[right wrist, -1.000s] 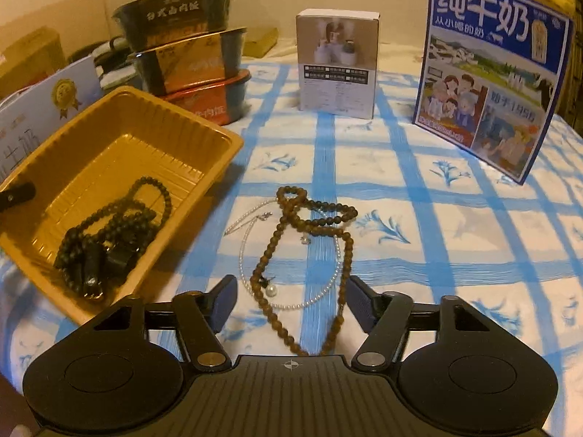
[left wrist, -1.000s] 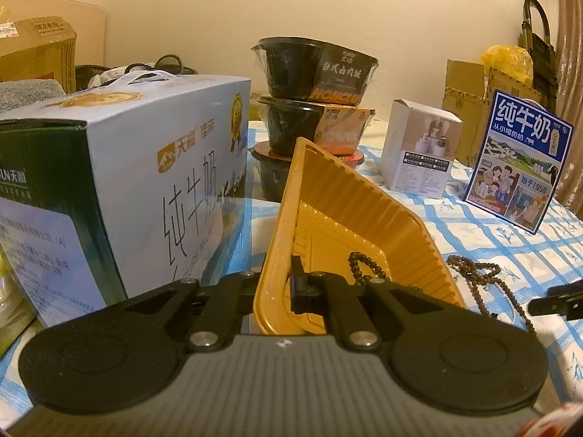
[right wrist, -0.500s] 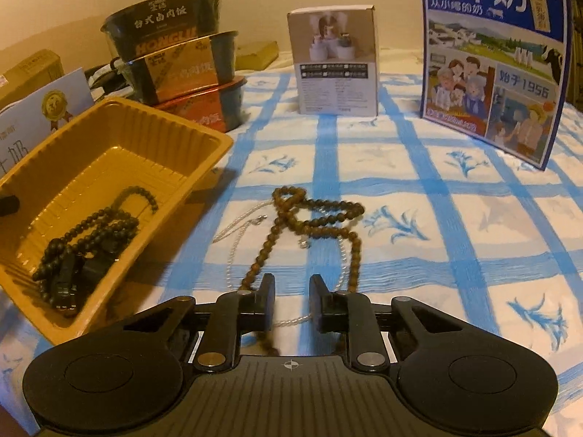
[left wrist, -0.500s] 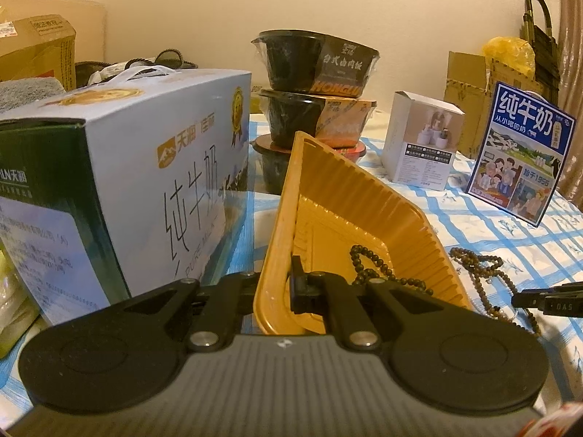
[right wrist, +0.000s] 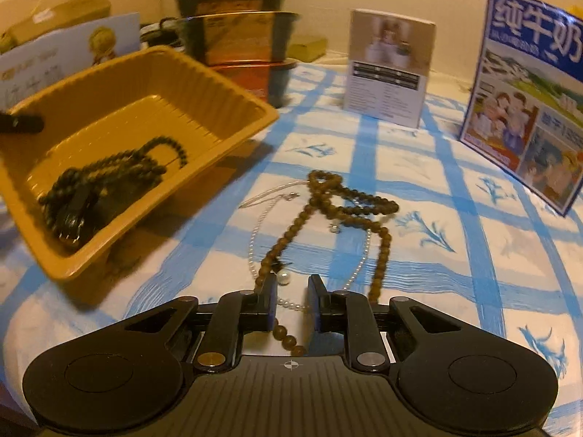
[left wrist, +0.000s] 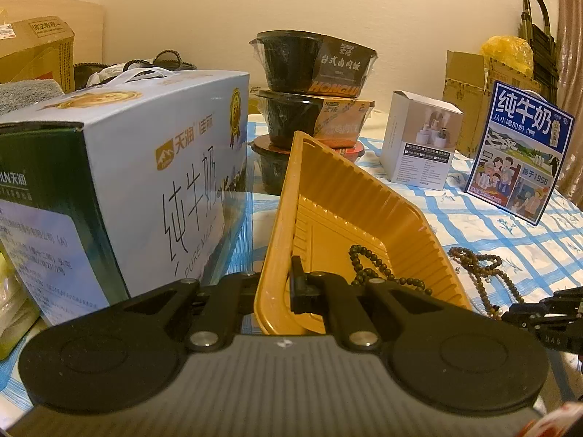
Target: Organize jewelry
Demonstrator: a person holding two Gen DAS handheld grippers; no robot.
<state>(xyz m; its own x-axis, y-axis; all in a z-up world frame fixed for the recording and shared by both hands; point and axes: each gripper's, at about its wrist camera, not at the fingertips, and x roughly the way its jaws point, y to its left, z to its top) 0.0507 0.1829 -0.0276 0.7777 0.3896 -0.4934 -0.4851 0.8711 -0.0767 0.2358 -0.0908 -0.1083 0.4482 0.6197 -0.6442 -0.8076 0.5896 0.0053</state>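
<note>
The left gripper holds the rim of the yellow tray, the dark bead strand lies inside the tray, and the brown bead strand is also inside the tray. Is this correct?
Not fully. The brown bead strand is not inside the yellow tray; it lies on the blue checked tablecloth beside it, as the right wrist view shows. The rest holds: the left gripper grips the tray's rim and the dark bead strand lies inside.

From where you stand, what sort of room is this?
Probably a home dining or storage corner: a table under a blue-checked tablecloth, stacked instant-meal bowls, a milk carton box and cardboard boxes against the wall.
</note>
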